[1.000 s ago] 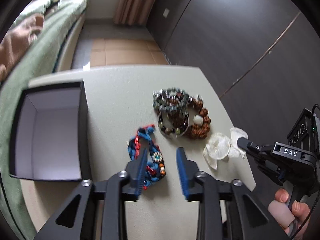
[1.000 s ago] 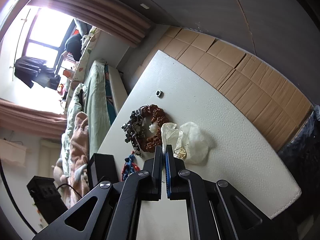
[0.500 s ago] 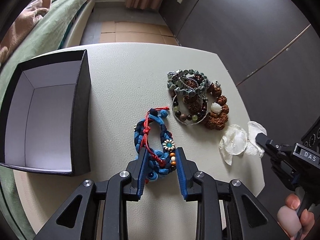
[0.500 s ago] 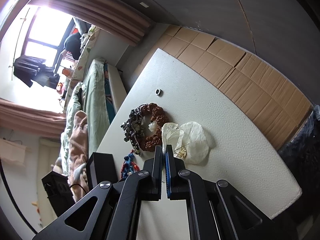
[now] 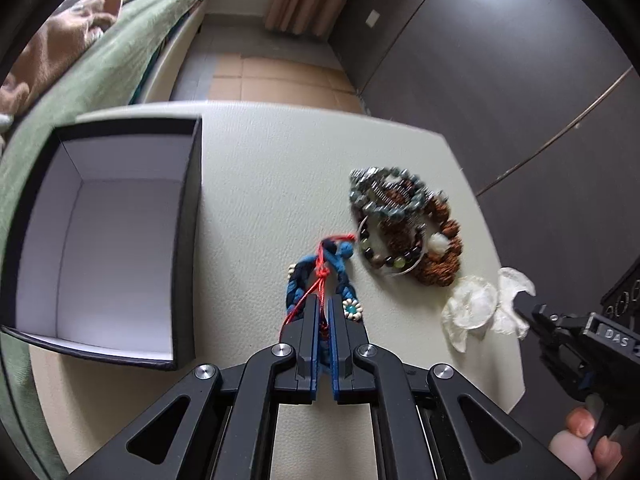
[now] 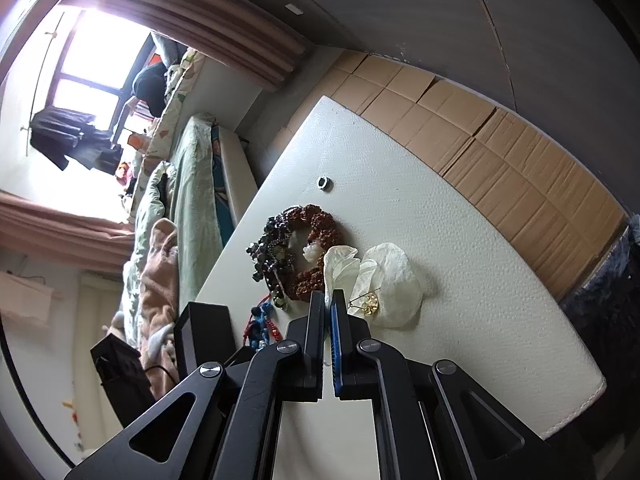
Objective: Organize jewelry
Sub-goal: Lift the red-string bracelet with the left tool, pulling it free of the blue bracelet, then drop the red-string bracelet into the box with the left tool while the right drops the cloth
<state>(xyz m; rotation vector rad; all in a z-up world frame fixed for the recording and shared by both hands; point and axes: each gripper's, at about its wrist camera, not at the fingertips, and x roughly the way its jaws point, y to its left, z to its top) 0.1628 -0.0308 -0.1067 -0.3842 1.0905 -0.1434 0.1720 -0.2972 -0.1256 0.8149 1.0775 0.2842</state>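
My left claw (image 5: 324, 310) is squeezed tight on the blue bracelet (image 5: 320, 268), with its red cord (image 5: 316, 280) caught between the two fingers. The bracelet lies on the tabletop (image 5: 264, 184), and its far end pokes out past my fingertips. Just to its right sits a pile of bead bracelets (image 5: 404, 224), brown, dark and grey-green all mixed up. Nearer me, beside the pile, are two white shells (image 5: 472, 306). A small gold piece (image 6: 368, 304) rests on them. My right claw (image 6: 329, 300) has its tip right at the shells. Its fingers are almost together, with only a thin gap, and I can't see anything held in them. Far off on the tabletop sits a little ring (image 6: 324, 183) all by itself. On the left side stands the open black box (image 5: 96, 232) with white walls inside.
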